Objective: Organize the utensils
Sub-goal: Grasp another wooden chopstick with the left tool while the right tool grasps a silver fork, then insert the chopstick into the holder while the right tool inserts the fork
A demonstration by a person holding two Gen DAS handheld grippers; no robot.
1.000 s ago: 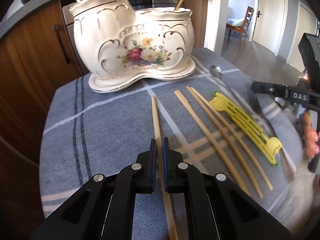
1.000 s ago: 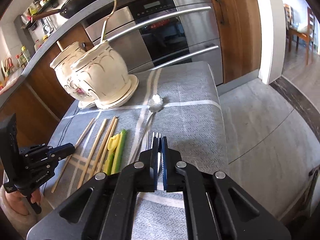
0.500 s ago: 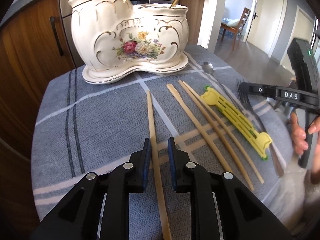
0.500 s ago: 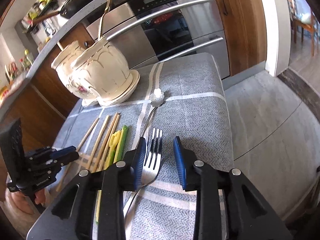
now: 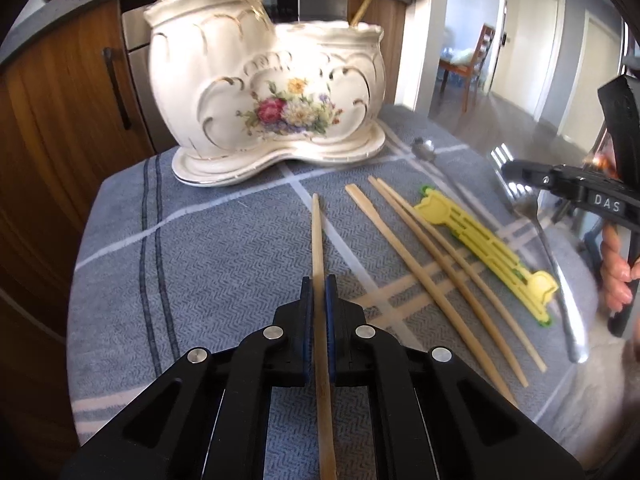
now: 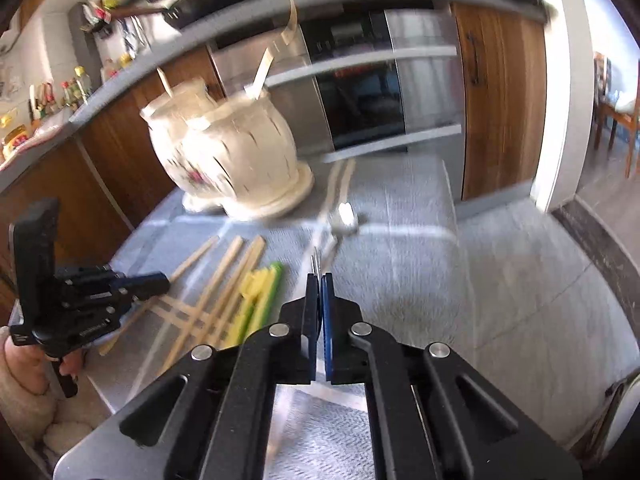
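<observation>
Since half a second ago, both grippers have closed: left gripper (image 5: 319, 286) clamps a pale bamboo chopstick (image 5: 317, 236); right gripper (image 6: 320, 284) clamps a silver metal fork (image 6: 315, 261). At 12 o'clock, the cream floral ceramic holder (image 5: 264, 92) holds few utensils; most remain on the table (image 5: 192, 248).
</observation>
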